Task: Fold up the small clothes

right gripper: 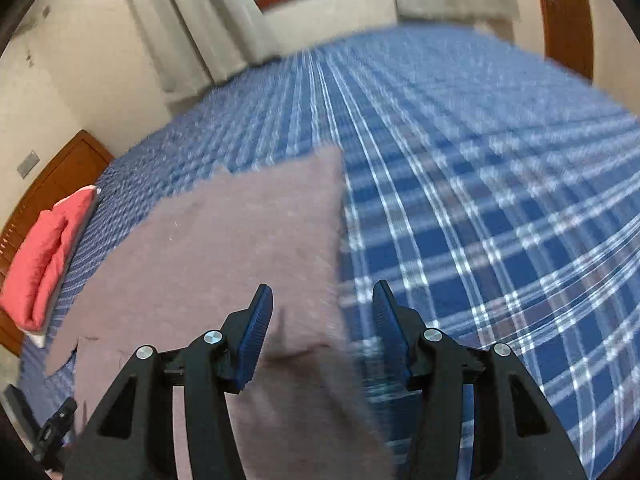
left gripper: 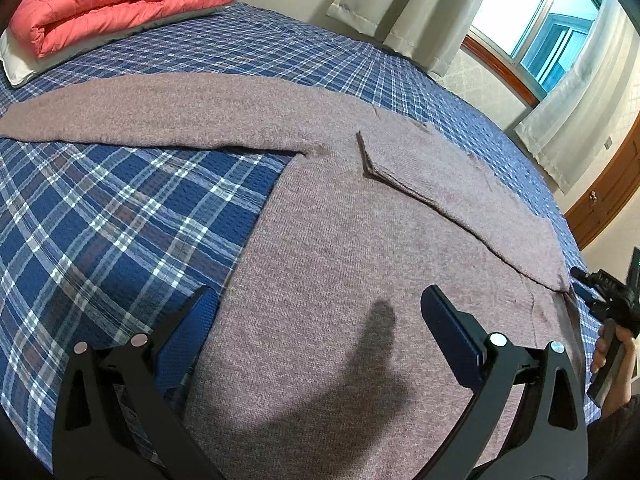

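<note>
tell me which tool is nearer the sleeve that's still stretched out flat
Left. The left tool hangs open over the sweater's body beside that sleeve; the right tool is open at the opposite, already folded edge.

bed point(left gripper: 120, 208): blue plaid cover | window point(left gripper: 536, 20): daylight, pale curtains point(left gripper: 404, 4) | wood headboard point(right gripper: 60, 184)

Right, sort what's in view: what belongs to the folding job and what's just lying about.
Job:
- grey knit sweater, one sleeve folded in
- left gripper, open
- right gripper, open

Lying about:
- pink quilt
- white pillow
- plaid bedspread
- curtains
</note>
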Motion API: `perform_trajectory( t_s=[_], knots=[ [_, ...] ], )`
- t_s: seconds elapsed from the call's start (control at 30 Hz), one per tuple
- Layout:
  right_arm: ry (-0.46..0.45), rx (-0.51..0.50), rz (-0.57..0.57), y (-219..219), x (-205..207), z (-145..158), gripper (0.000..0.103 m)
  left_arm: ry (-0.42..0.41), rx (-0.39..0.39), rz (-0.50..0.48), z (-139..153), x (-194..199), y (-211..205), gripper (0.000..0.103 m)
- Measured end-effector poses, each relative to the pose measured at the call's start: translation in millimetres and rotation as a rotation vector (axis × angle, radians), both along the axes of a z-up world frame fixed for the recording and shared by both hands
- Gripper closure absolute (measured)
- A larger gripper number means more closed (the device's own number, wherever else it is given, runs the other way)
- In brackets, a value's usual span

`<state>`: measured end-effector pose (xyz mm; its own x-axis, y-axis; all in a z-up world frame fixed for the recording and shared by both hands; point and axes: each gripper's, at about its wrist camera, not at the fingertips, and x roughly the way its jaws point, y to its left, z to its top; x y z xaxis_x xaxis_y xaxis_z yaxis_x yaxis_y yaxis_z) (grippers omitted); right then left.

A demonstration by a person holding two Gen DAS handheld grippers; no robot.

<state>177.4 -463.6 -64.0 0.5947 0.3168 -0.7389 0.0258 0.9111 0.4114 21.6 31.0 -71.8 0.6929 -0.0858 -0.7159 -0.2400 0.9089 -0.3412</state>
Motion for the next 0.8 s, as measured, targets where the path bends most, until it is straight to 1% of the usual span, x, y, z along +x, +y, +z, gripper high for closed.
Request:
perform_trajectory(
  t_s=[0.03,0.07,0.1,0.13,0.17,0.2,0.3,0.37,0.43,0.47,0.53,0.57,0.6,0.67,0.8],
  knots=[
    [0.015,0.044,0.028,-1.0,4.6,-6.1,0.050,0.001,0.002,0.000,0.0,0.2,-0.4,0.002],
    [0.024,0.051,0.050,0.1,9.2,-10.1,0.053,0.001,0.002,0.000,-0.1,-0.2,-0.1,0.002],
    [0.023,0.020,0.055,1.4,11.4,-12.4,0.072,0.002,0.003,0.000,-0.1,0.3,-0.4,0.002],
    [0.022,-0.041,0.053,1.5,14.6,-14.4,0.083,0.003,0.003,0.000,-0.1,0.7,-0.4,0.002],
    [0.016,-0.022,0.063,-3.4,17.5,-16.7,0.093,0.003,0.004,0.000,-0.1,1.0,-0.9,0.002],
    [0.023,0.018,0.059,-10.8,19.4,-19.0,0.096,0.003,0.004,0.001,-0.1,0.9,-0.6,0.002],
    [0.033,0.127,0.038,-32.3,18.1,-27.7,0.096,0.002,0.002,0.001,0.0,1.1,-0.6,0.002],
    [0.049,0.235,0.031,-43.4,19.9,-34.3,0.096,0.002,0.001,0.001,0.2,1.3,-1.3,0.002],
    [0.065,0.317,0.026,-50.2,23.4,-35.6,0.096,0.003,0.002,0.001,0.1,1.0,-0.5,0.002],
    [0.063,0.340,0.019,-52.6,24.9,-34.3,0.095,0.003,0.002,0.001,0.1,1.0,-0.4,0.002],
    [0.051,0.341,0.016,-52.9,32.7,-28.9,0.092,0.003,0.003,0.001,0.2,1.2,-0.8,0.002],
    [0.047,0.325,0.015,-50.4,37.3,-26.2,0.085,0.004,0.004,0.001,0.3,1.3,-0.8,0.002],
    [0.043,0.311,0.014,-46.9,42.2,-24.3,0.073,0.004,0.005,0.001,0.1,1.4,-0.5,0.002],
    [0.038,0.296,0.010,-40.7,67.7,-23.7,0.062,0.003,0.004,0.001,0.2,1.3,-0.6,0.002],
    [0.034,0.281,-0.014,-28.9,110.4,-26.7,0.062,0.002,0.002,0.001,0.0,1.2,-0.8,0.002]
  ],
)
